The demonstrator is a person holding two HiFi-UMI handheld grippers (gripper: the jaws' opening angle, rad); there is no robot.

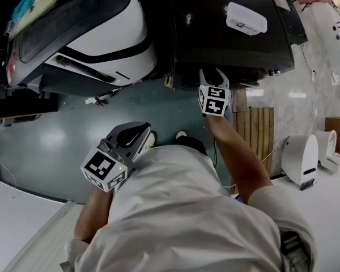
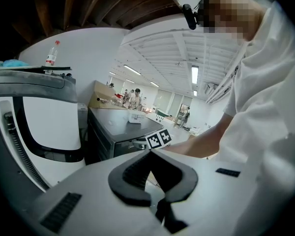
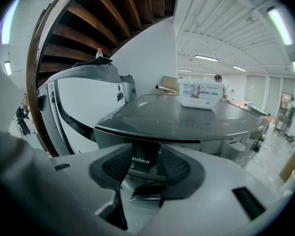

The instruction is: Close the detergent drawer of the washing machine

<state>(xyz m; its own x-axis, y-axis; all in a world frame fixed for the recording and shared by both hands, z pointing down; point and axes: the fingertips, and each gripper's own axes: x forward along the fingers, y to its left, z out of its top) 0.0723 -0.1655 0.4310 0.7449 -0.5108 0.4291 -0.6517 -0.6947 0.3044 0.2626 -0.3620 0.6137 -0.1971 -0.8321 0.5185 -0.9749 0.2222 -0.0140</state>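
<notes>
The dark washing machine (image 1: 215, 33) stands ahead of me, and its top fills the right gripper view (image 3: 177, 117). My right gripper (image 1: 214, 73) is up against the machine's front edge with its jaws apart. In the right gripper view (image 3: 146, 162) the dark drawer front (image 3: 140, 159), marked "Midea", shows in the gap between the two pads. It lies just under the overhanging top; how far out it stands is hidden. My left gripper (image 1: 140, 132) hangs back near my body, away from the machine. Its tips meet on nothing (image 2: 150, 152).
A white lidded box (image 1: 246, 18) rests on the machine's top. A large white and black rounded machine (image 1: 102, 33) stands to the left. Right of my arm are a wooden slat board (image 1: 258, 129) and white appliances (image 1: 300, 157). The floor (image 1: 62, 140) is teal.
</notes>
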